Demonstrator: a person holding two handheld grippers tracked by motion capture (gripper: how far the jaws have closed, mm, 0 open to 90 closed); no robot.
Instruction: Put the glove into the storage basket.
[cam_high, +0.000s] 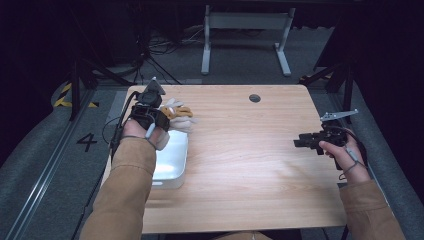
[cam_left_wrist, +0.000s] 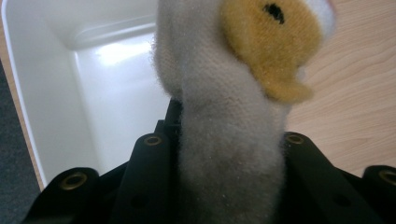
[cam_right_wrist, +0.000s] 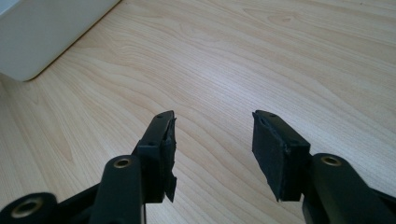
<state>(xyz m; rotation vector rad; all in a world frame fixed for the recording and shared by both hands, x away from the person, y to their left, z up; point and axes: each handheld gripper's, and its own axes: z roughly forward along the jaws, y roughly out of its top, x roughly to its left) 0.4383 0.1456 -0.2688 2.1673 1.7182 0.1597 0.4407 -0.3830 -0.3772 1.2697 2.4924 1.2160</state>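
Observation:
A white plush toy (cam_high: 179, 116) with a yellow beak hangs in my left gripper (cam_high: 165, 118), at the table's left side, just above the far end of a white bin (cam_high: 172, 160). In the left gripper view the jaws press on both sides of the plush toy's (cam_left_wrist: 229, 84) long neck, with the left gripper (cam_left_wrist: 223, 140) shut on it and the white bin's wall (cam_left_wrist: 42, 93) below and to the left. My right gripper (cam_high: 299, 142) rests low near the table's right edge, pointing left. Its jaws stand apart over bare wood, and the right gripper (cam_right_wrist: 212, 135) holds nothing.
The wooden table (cam_high: 250, 165) has a round cable hole (cam_high: 254, 98) near its far edge. A corner of the white bin (cam_right_wrist: 42, 37) lies far ahead of the right gripper. White desk legs (cam_high: 206, 45) stand on the grey floor beyond the table.

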